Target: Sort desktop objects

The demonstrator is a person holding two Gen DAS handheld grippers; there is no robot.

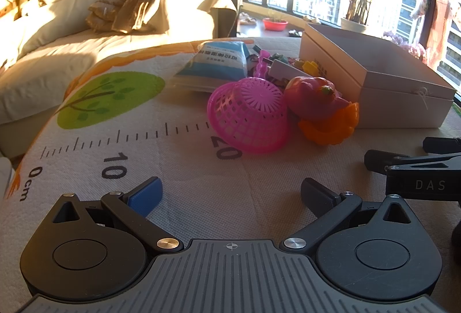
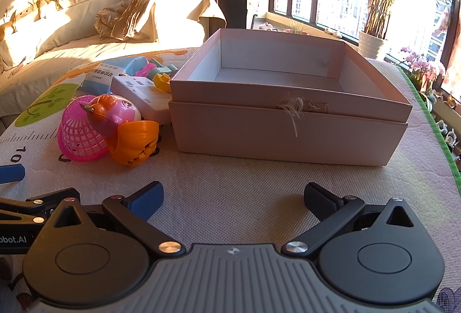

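A pile of toys lies on a printed mat. A pink mesh basket lies tipped on its side. Beside it sit a pink bird-like toy and an orange plastic piece. Behind them are a blue-white packet, a white power strip and small coloured toys. An empty white cardboard box stands to the right of the pile. My left gripper is open, well short of the basket. My right gripper is open, in front of the box.
The mat carries a printed ruler and a green tree. A sofa with a crumpled blanket stands behind the table. Windows and potted plants fill the right side. The mat's green edge marks the right border.
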